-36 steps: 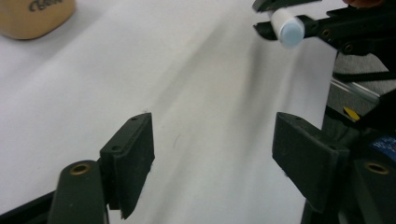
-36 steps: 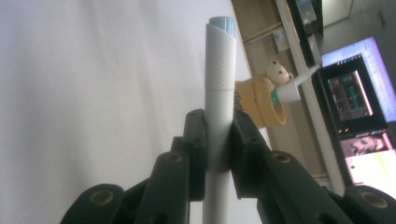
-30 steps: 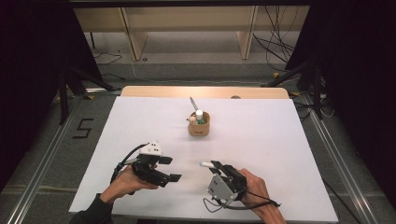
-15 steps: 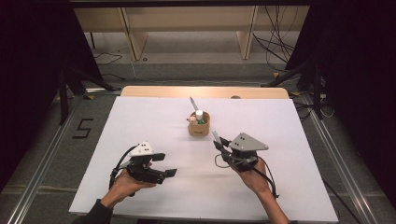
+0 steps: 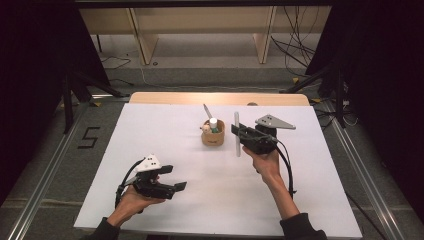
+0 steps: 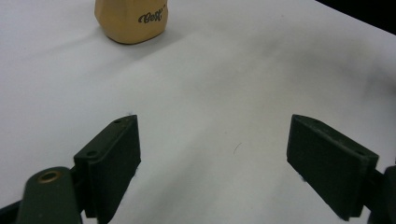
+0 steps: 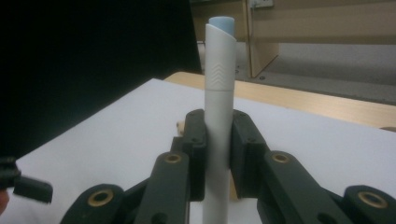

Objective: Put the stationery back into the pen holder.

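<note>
A tan cup [image 5: 213, 138] stands mid-table on the white table [image 5: 165, 130] and holds a pen and a small white bottle. Just to its right my right gripper [image 5: 237, 133] is raised and shut on a white marker [image 5: 237, 147], which stands upright. In the right gripper view the marker [image 7: 219, 70] rises between the pads [image 7: 196, 140], its blue tip on top. Near the front left my left gripper [image 5: 177, 178] hovers low; its jaws have just been opening and stand wide with nothing between them. The left gripper view looks past my left gripper [image 6: 212, 154] to the cup [image 6: 130, 21].
A wooden strip [image 5: 220, 98] runs along the table's far edge, with shelving legs and cables on the floor beyond. A "5" mark [image 5: 89, 137] lies on the floor at left. Metal rails flank both sides of the table.
My right gripper has carried the marker from the table's front up and forward to just right of the cup. My left gripper stayed in place and its jaws spread a little.
</note>
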`<state>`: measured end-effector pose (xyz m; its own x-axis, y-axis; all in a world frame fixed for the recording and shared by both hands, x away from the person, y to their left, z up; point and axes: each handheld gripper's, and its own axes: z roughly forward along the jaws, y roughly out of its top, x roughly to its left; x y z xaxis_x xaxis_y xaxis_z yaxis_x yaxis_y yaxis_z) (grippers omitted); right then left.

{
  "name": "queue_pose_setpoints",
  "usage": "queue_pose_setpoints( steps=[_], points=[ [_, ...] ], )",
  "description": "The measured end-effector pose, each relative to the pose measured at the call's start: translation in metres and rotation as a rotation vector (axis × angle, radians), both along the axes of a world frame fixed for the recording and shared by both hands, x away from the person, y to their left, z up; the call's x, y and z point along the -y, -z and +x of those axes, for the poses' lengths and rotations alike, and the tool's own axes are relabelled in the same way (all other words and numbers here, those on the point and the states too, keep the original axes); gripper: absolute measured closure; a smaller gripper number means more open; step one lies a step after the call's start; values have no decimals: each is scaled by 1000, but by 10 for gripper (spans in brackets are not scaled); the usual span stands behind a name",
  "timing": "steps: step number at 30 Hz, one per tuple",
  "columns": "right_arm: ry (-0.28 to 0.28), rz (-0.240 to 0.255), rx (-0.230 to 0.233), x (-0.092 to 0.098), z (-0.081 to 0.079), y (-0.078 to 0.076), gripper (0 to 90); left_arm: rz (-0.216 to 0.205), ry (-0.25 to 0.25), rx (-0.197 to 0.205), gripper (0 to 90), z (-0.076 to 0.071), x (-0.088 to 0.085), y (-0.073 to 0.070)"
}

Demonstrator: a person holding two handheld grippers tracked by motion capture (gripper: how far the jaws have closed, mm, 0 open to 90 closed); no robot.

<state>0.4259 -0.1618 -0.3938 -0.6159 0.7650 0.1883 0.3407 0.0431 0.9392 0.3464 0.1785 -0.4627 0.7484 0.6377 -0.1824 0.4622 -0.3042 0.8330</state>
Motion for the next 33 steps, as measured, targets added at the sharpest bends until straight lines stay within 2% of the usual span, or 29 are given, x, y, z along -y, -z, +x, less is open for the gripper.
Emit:
queue_pose_setpoints(
  steps=[6,14,19,22,33],
  points=[
    [19,31,1,-8,18,-9,787,-12,-20,4,167,-2,-3,1],
    [60,97,-26,-17,45,-13,787,-15,-38,20,167,-5,-4,2],
    [89,103,-34,-25,61,-14,787,-2,-42,38,167,-7,-4,2],
    [102,83,-33,-32,68,-15,787,-1,-39,38,167,-8,-5,1],
    [154,66,-54,-48,89,-8,787,-3,-36,33,166,-9,-5,3]
  ],
)
